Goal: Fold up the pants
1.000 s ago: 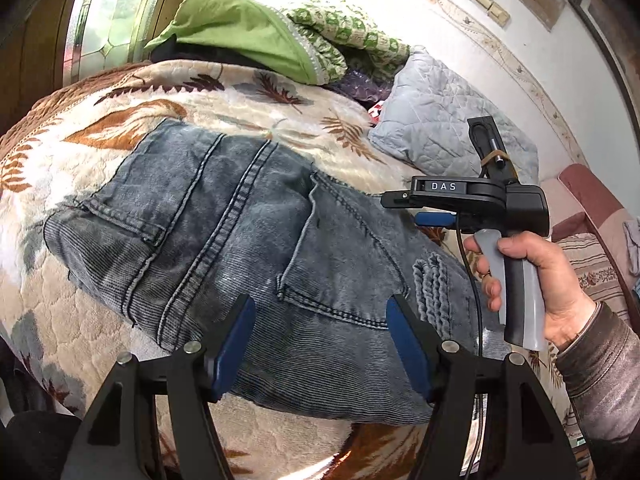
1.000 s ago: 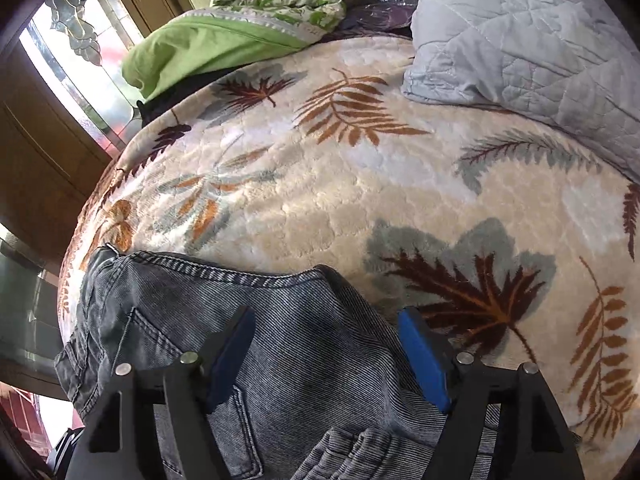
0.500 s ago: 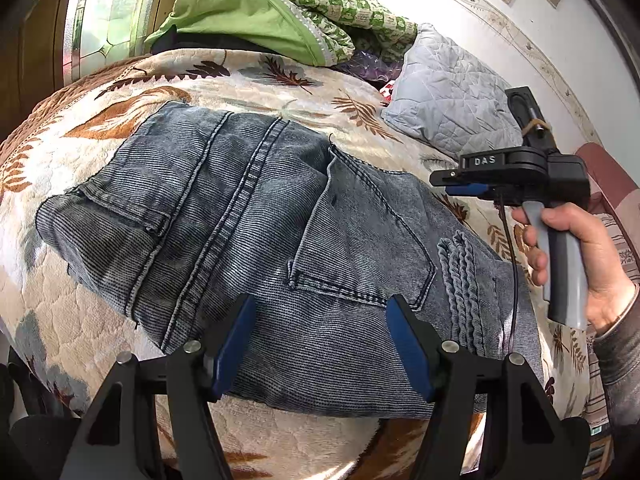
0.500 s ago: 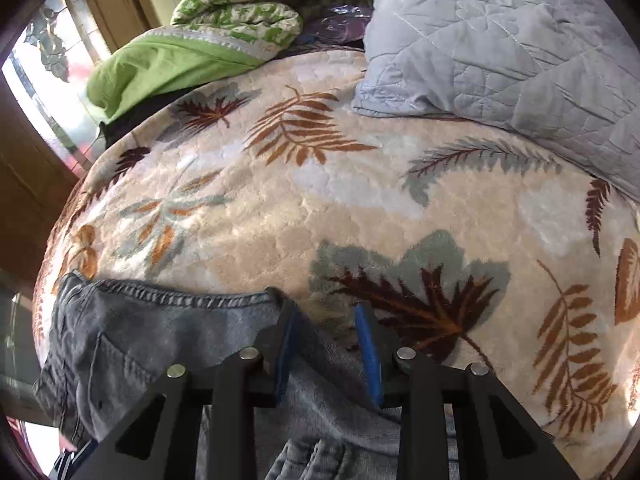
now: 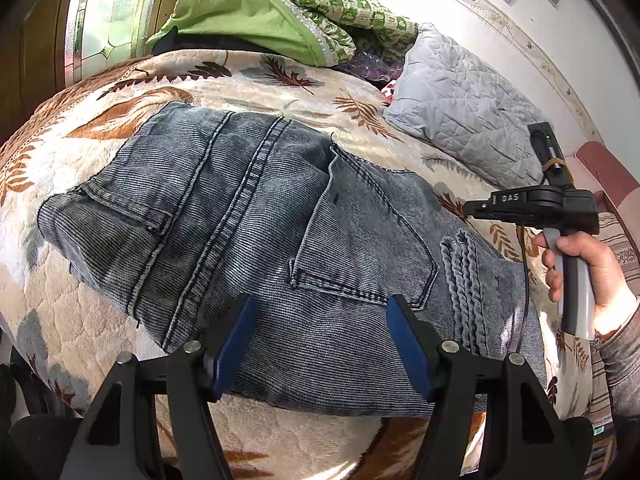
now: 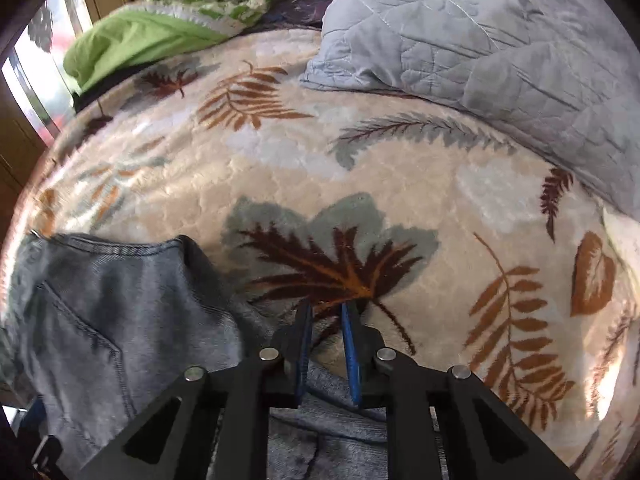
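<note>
Grey-blue denim pants (image 5: 280, 240) lie folded on the leaf-patterned blanket (image 5: 280, 92), back pocket up. My left gripper (image 5: 320, 344) is open and empty, hovering over the near edge of the pants. My right gripper (image 6: 326, 320) has its jaws nearly together with nothing between them, held above the blanket (image 6: 360, 184) just past the far right edge of the pants (image 6: 100, 312). In the left wrist view the right gripper's body (image 5: 532, 204) is held up in a hand at the right.
A grey quilted pillow (image 5: 464, 100) lies at the back right, also in the right wrist view (image 6: 480, 40). A green blanket and patterned bedding (image 5: 248, 20) are piled at the back. A window (image 5: 108, 24) and wooden frame stand at far left.
My right gripper has closed from wide open to nearly shut and has moved right, off the pants' edge. My left gripper has pulled back a little, still open.
</note>
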The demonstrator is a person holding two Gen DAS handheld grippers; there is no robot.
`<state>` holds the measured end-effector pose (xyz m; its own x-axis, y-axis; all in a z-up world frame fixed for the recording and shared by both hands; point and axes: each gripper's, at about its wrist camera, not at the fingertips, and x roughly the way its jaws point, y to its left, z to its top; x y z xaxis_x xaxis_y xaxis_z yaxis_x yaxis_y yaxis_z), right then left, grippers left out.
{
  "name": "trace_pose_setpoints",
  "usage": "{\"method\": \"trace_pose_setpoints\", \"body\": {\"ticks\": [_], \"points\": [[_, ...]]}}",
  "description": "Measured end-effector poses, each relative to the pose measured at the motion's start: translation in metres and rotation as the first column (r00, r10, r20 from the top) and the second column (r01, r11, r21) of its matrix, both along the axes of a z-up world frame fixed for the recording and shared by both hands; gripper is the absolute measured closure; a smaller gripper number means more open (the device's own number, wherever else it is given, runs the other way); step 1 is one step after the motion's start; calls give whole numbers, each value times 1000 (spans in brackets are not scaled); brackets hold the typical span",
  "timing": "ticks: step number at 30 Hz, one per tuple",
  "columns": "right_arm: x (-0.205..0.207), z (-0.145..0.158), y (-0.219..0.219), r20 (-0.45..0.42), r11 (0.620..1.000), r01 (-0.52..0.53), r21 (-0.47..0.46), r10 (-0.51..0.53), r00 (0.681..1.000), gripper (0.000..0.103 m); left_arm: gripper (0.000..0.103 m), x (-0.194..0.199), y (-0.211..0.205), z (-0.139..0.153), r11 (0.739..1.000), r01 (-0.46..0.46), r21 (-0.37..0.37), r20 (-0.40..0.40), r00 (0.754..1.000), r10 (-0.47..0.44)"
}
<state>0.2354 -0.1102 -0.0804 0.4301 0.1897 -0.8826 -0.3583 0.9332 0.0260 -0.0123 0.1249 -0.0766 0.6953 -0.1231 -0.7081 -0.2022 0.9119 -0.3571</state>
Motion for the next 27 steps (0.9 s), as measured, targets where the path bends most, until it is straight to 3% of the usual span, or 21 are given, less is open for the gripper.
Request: {"method": "trace_pose_setpoints", "body": {"ticks": [5,8,12,14,17,19,21,24,27], "points": [[-18,3,-1,-108,989,-115,95,125,986,85,34,1,-1,0,1000,-8,4,-3,1000,8],[-14,-22,0,-129,993,-89,-81,78,988,85,34,1,-1,0,1000,-3,12,-2,1000,3],[-15,-3,-14,60,986,43,-160,-34,998,78,34,0,-1,-1,1000,-2,17,-2,1000,2],[-19,3,-19,25,997,15,-77,-14,1000,78,34,0,-3,-1,1000,-7,21,-1,1000,7],[-28,4,-10,-27,995,-96,5,96,995,78,34,0,-3,-1,1000,-11,24,-4,1000,11],[-28,-4,-1,-62,990,-139,18,140,988,78,34,0,-4,-1,1000,-11,27,-3,1000,11],[-19,-17,1,-84,991,-130,-13,128,988,78,34,0,-4,-1,999,-7,31,-2,1000,7],[-8,-12,-13,14,998,35,-61,-34,999,76,34,-2,-4,-1,999,-5,32,1,1000,5],[-16,-1,-7,-8,999,-19,29,19,1000,76,34,-1,-5,0,999,-9,38,-2,1000,9]]}}
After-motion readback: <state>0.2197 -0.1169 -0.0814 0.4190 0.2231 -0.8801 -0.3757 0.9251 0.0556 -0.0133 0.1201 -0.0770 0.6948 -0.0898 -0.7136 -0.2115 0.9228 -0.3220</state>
